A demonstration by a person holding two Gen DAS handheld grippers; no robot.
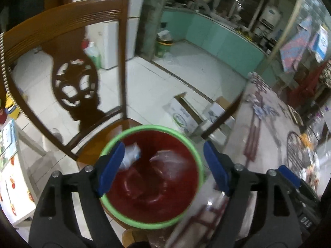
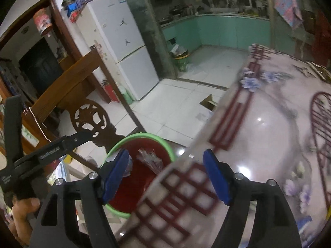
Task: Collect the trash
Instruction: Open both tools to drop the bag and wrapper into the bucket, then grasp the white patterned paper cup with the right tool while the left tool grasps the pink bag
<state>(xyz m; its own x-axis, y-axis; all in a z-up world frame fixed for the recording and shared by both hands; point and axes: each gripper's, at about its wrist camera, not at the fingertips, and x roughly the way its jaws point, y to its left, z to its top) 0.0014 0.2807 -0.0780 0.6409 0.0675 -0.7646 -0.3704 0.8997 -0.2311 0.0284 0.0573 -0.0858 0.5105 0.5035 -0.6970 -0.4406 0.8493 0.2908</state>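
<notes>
A red bin with a green rim [image 1: 194, 144] stands on a wooden chair seat beside the table. Inside lie a crumpled white wrapper [image 1: 131, 155] and clear plastic film [image 1: 171, 161]. My left gripper [image 1: 163, 146] hangs open right above the bin's mouth, with nothing between its blue pads. My right gripper [image 2: 165, 153] is open too, straddling the table's edge with the green rim [image 2: 142, 135] under its left finger. A shiny clear wrapper [image 2: 150, 159] shows inside the bin, free of both pads. A hand [image 2: 22, 212] grips the left tool's handle.
The carved wooden chair back [image 1: 76, 78] rises just behind the bin. A round table with a floral cloth [image 2: 269, 134] fills the right. Open cardboard boxes [image 1: 184, 115] sit on the tiled floor. A white fridge [image 2: 124, 47] and a green kitchen bin [image 2: 182, 62] stand farther off.
</notes>
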